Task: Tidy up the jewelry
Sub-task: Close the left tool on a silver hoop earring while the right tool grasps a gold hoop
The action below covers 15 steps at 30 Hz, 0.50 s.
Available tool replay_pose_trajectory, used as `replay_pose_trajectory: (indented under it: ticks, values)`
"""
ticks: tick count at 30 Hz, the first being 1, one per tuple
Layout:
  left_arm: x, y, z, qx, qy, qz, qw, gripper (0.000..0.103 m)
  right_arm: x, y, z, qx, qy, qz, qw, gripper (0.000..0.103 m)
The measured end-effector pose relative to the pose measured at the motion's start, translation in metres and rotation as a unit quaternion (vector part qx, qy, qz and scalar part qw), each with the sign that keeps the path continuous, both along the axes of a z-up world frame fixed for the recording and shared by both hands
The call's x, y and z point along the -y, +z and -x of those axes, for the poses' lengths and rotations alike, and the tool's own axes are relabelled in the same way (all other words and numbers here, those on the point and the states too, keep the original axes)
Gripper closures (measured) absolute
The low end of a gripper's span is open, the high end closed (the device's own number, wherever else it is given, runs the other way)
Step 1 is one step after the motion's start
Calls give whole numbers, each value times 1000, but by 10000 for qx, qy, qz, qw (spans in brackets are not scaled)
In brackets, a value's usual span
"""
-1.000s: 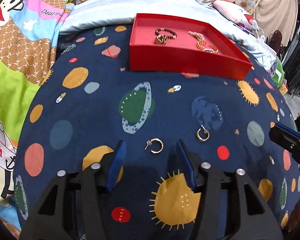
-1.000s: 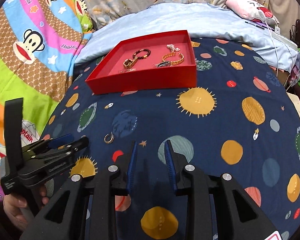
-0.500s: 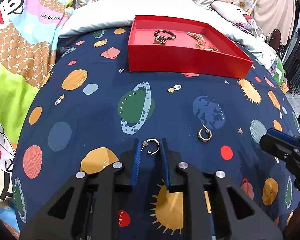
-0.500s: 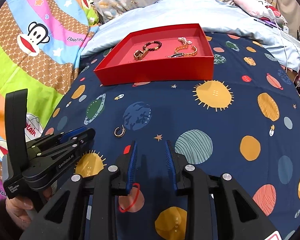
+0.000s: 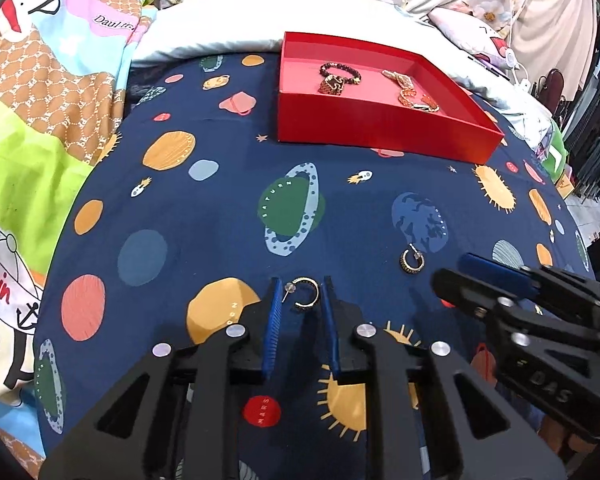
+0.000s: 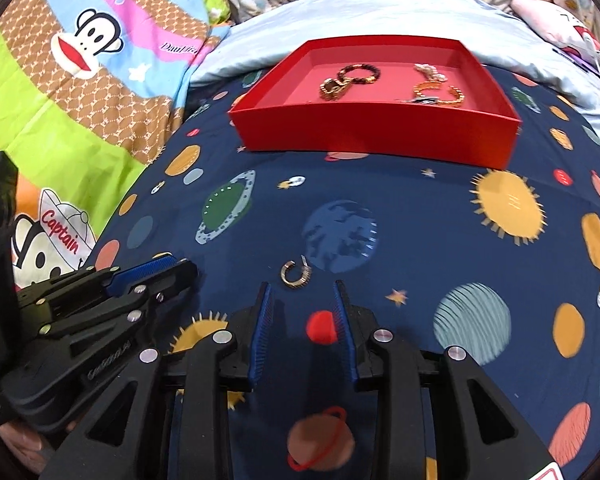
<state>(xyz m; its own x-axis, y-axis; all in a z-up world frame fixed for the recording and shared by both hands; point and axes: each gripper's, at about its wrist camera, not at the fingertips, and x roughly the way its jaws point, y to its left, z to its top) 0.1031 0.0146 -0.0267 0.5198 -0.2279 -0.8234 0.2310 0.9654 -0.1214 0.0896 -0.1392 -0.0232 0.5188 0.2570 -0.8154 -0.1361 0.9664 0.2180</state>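
A thin gold hoop earring lies on the navy planet-print cloth between the blue pads of my left gripper, which is shut on it. A thicker gold hoop earring lies a little to its right. My right gripper stands open just short of that earring, nothing between its fingers; it enters the left wrist view from the right. The left gripper shows at the left of the right wrist view. Farther back a red tray holds a dark bead bracelet and a gold chain bracelet.
The navy cloth covers a bed. A bright cartoon-monkey blanket lies along the left. A pale blue pillow sits behind the tray. A hand holds the left gripper's handle. Cables and hanging clothes are at the far right.
The left jaws closed in around the thin hoop earring and stayed there. The right gripper moved in toward the thicker earring, which now lies just past its fingertips.
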Motion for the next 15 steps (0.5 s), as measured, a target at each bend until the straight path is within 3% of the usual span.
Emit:
replay_pose_trajectory:
  ticks: [15]
  values:
    - [-3,0,0,-78,-51,97,9999,84,-18,-13,-15,-5,86,359,9993,76]
